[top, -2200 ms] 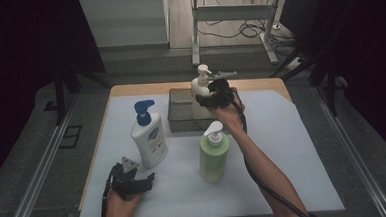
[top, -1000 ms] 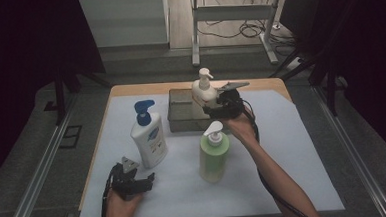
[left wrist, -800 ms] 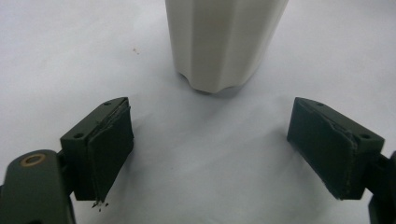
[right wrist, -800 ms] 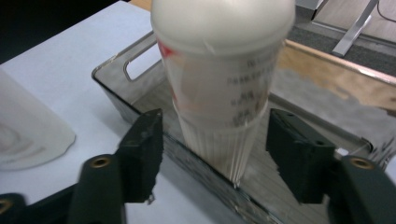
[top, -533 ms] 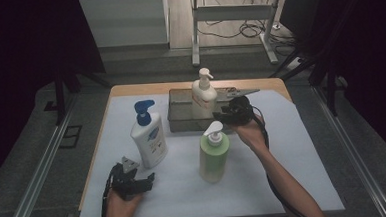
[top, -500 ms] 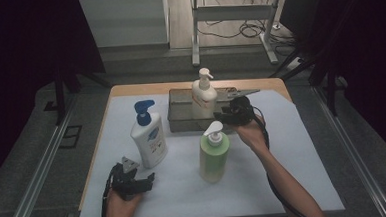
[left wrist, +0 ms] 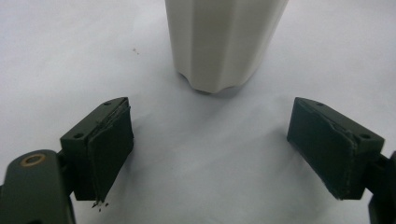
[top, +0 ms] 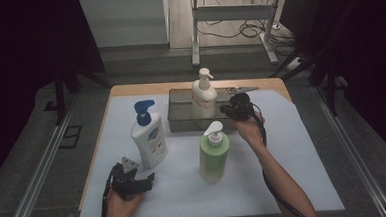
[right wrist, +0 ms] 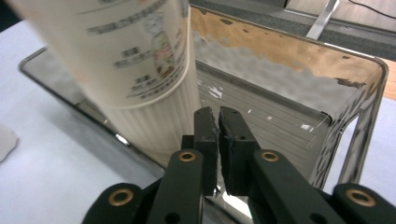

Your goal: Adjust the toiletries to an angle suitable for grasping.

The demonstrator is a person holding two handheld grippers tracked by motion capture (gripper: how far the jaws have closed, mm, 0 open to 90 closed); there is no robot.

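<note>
Cream bottle [top: 203,95] set in bin [right wrist: 359,116], right gripper [right wrist: 218,122] beside it pressed together, empty; next, reaching for green bottle [top: 214,156].

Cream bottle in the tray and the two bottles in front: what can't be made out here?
- Cream bottle, right gripper view: label print blurred, top cut off by the edge.
- Bottle, left gripper view: cropped to its base, so which one it is can't be told.
- Blue-pump bottle and green bottle, high view: labels too small.
</note>
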